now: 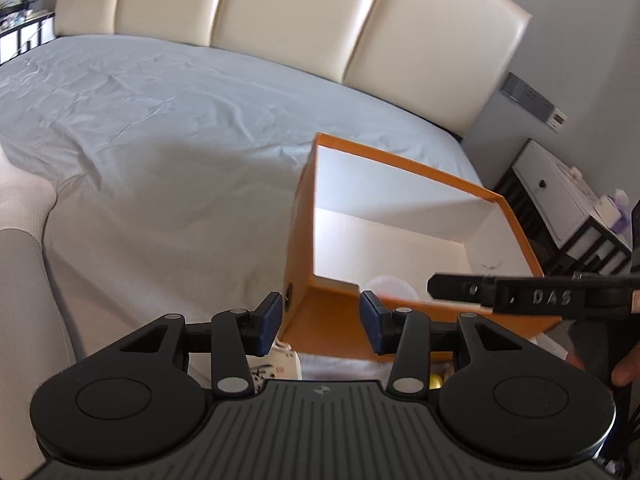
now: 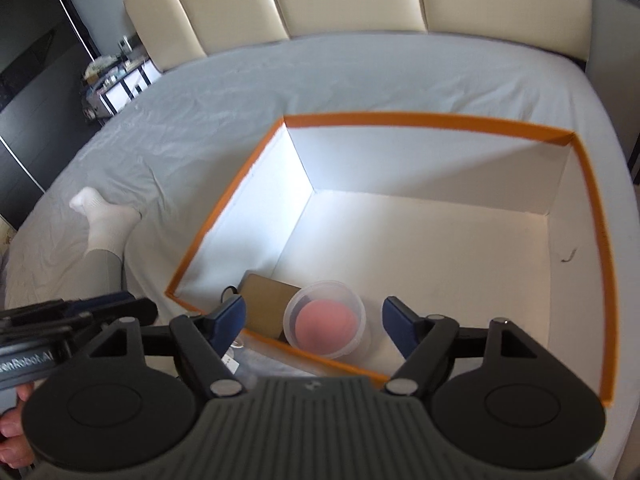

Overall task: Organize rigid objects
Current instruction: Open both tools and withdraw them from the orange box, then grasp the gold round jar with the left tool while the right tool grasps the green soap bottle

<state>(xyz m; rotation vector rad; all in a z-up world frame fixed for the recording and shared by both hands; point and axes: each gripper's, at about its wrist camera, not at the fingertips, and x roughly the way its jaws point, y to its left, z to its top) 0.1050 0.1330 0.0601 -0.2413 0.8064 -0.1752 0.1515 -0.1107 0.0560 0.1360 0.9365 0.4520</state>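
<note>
An orange box (image 2: 432,120) with a white inside sits open on the bed; it also shows in the left wrist view (image 1: 296,240). Inside its near corner lie a clear round tub with a pink disc (image 2: 326,322) and a flat tan box (image 2: 266,298). The tub's rim peeks over the box wall in the left wrist view (image 1: 390,286). My right gripper (image 2: 314,322) is open and empty, above the near wall over the tub. My left gripper (image 1: 320,320) is open and empty, at the box's near left corner. Small white items (image 1: 280,364) lie under it, mostly hidden.
The grey bedsheet (image 1: 140,140) spreads left and behind the box, with a cream padded headboard (image 1: 280,20) at the back. A leg in a white sock (image 2: 104,220) lies on the bed left of the box. A white nightstand (image 1: 560,196) stands at the right.
</note>
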